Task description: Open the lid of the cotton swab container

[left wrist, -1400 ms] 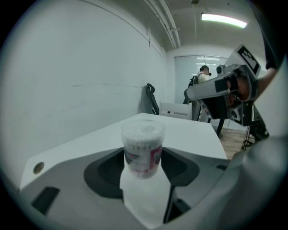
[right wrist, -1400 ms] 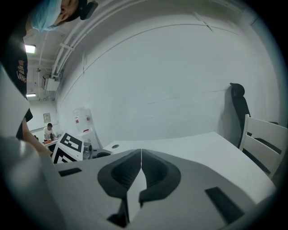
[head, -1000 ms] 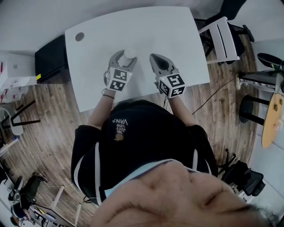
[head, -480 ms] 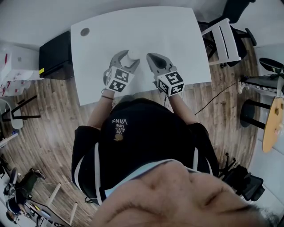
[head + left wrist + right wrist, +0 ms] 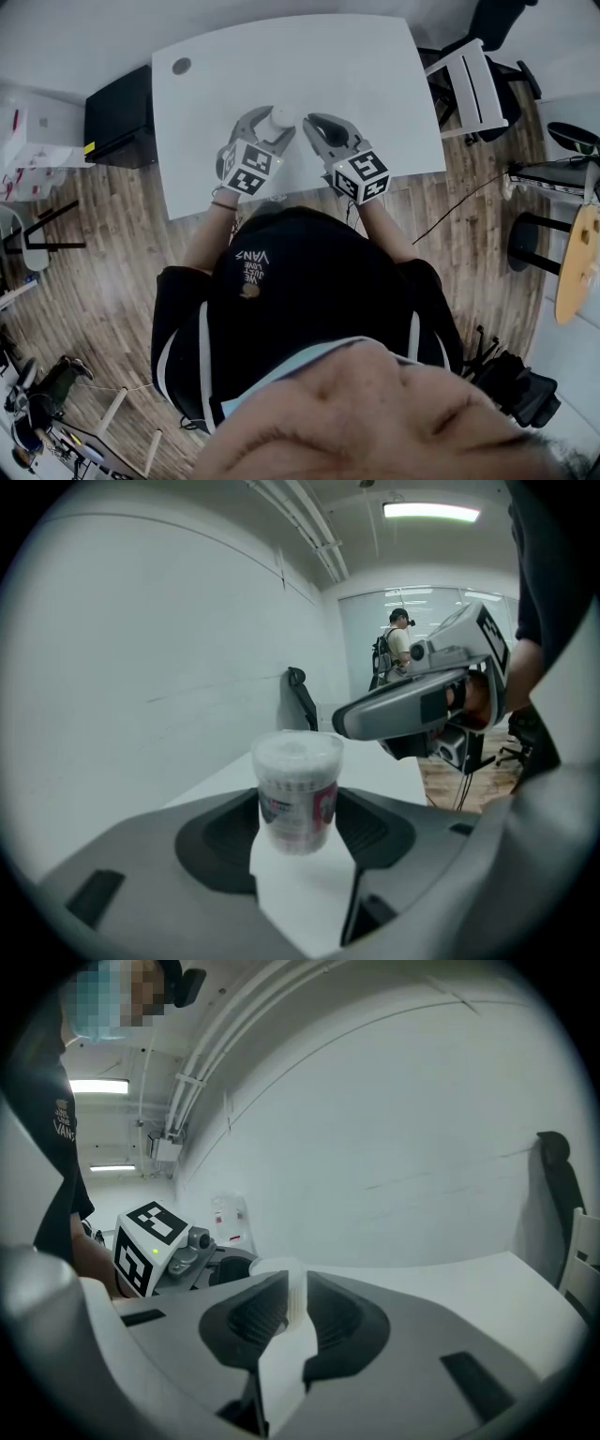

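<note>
The cotton swab container (image 5: 279, 115) is a small clear tub with a pink label (image 5: 297, 794) and a round lid, upright on the white table (image 5: 356, 66). My left gripper (image 5: 270, 122) is shut on its lower body, one pad on each side (image 5: 298, 829). My right gripper (image 5: 308, 121) points left, its tip just right of the container's top (image 5: 339, 726). Its jaws are opening and show only a narrow slit (image 5: 294, 1290). Nothing is pressed between them; the container's lid (image 5: 279, 1267) shows just beyond the tips.
The table has a round cable hole (image 5: 181, 67) at its far left corner. A black cabinet (image 5: 117, 117) stands left of it and a white chair (image 5: 469, 80) to the right. A person (image 5: 394, 649) stands far off.
My right gripper has moved left, closer to the container's top. The left gripper and the container have kept their place on the table.
</note>
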### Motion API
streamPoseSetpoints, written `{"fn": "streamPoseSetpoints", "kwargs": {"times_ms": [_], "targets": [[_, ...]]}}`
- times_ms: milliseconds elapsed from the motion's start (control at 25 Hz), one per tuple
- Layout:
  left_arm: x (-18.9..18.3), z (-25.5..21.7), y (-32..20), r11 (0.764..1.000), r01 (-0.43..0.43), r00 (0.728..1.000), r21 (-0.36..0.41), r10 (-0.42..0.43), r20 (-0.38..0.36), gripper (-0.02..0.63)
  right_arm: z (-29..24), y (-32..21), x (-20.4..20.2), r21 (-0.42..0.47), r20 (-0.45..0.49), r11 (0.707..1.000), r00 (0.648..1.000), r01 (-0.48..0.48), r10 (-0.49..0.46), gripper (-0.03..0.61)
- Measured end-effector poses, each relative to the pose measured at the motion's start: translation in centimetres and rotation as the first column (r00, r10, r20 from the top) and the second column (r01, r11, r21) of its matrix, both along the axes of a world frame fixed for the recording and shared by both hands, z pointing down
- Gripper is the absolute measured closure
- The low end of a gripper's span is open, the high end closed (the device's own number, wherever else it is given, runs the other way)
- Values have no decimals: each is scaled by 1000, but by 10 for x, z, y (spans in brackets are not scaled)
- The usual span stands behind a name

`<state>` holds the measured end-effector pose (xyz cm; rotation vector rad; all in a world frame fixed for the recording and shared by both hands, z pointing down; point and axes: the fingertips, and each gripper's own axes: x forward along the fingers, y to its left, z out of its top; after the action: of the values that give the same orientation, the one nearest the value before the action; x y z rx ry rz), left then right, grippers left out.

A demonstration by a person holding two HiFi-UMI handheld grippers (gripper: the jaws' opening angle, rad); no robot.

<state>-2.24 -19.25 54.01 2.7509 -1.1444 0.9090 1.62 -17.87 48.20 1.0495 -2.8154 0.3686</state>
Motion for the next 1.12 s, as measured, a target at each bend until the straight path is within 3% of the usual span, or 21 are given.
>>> {"fn": "streamPoseSetpoints", "kwargs": {"times_ms": [80, 240, 480, 680, 1120], "targets": [[-1, -1, 1, 1000, -1, 1000, 0, 1, -4, 356, 1, 2, -3, -15, -2, 1000, 1000, 14, -14, 451], [-2, -1, 2, 1000, -15, 1000, 4, 15, 21, 357, 4, 6, -8, -27, -6, 998, 999, 50, -50, 421], [0, 6, 6, 996, -80, 984, 48, 71, 164, 356, 8, 10, -20, -33, -41, 995, 995, 94, -95, 323], [7, 11, 11, 988, -135, 959, 76, 111, 260, 356, 16, 11, -29, -32, -94, 993, 988, 118, -120, 299], [13, 20, 12, 984, -166, 951, 61, 143, 273, 357, 24, 4, -25, -30, -137, 994, 985, 101, -105, 321]]}}
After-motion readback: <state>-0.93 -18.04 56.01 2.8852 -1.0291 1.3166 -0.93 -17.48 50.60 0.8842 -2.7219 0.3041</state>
